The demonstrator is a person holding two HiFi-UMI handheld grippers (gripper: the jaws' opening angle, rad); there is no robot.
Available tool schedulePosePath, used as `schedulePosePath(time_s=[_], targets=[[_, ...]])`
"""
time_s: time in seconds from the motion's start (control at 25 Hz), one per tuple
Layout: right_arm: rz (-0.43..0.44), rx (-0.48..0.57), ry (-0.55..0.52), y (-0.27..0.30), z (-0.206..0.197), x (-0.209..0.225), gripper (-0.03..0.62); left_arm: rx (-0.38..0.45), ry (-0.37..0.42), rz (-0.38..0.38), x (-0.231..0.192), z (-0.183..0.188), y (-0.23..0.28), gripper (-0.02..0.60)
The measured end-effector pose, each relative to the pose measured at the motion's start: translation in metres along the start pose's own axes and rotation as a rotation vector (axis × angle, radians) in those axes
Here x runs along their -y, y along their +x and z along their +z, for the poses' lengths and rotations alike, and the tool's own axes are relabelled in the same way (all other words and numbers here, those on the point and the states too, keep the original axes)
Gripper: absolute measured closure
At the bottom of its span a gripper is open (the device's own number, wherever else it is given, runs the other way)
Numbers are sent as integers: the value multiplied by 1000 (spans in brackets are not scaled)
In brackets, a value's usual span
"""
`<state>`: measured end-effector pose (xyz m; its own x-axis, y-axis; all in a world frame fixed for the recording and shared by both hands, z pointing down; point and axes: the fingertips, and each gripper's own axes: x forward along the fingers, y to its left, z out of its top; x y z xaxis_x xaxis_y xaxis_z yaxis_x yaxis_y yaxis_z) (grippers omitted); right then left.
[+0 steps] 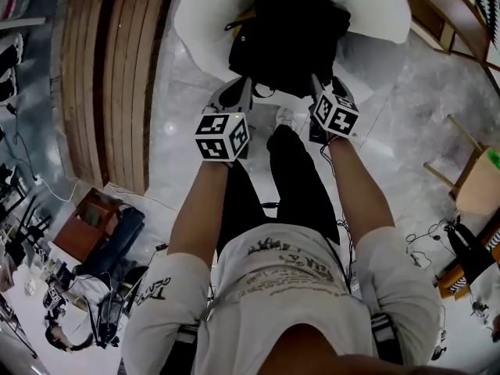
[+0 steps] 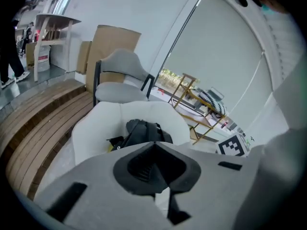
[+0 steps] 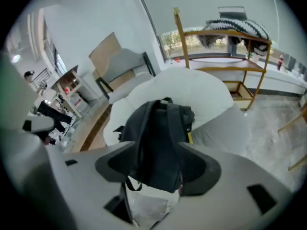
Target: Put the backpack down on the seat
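Backpack (image 1: 289,33) is seen laid on the white seat (image 1: 383,6) at twelve o'clock, its lower end apparently overhanging the front edge toward six. The left gripper's (image 1: 233,94) fingers are pressed together, empty. The right gripper's (image 1: 326,86) fingers are spread wide, gripping nothing. A slide onto the floor (image 1: 180,131) could be caused by that overhang.

Backpack (image 1: 289,33) sits on the seat (image 1: 375,6). Both grippers are on its near side: left gripper (image 1: 233,94) at the near-left edge, right gripper (image 1: 328,91) at the near-right. Wooden steps (image 1: 109,76) lie left of the seat. Second chair (image 2: 120,75) is behind the seat, cardboard (image 2: 112,40) behind that. Wooden rack (image 3: 225,56) stands right-rear.
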<state>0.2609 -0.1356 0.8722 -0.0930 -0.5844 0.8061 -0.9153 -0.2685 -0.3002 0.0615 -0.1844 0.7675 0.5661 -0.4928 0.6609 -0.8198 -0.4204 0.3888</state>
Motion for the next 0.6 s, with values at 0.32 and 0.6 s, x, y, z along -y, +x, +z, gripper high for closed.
schedulePosePath(time_s=[0.32,0.6], targets=[[-6,238,-163,-124,72,-86,566,76,98,-36,45,80,-94,560],[110,401,-131,-206,140,-160,568,209,177,20,54,162,-168,560]])
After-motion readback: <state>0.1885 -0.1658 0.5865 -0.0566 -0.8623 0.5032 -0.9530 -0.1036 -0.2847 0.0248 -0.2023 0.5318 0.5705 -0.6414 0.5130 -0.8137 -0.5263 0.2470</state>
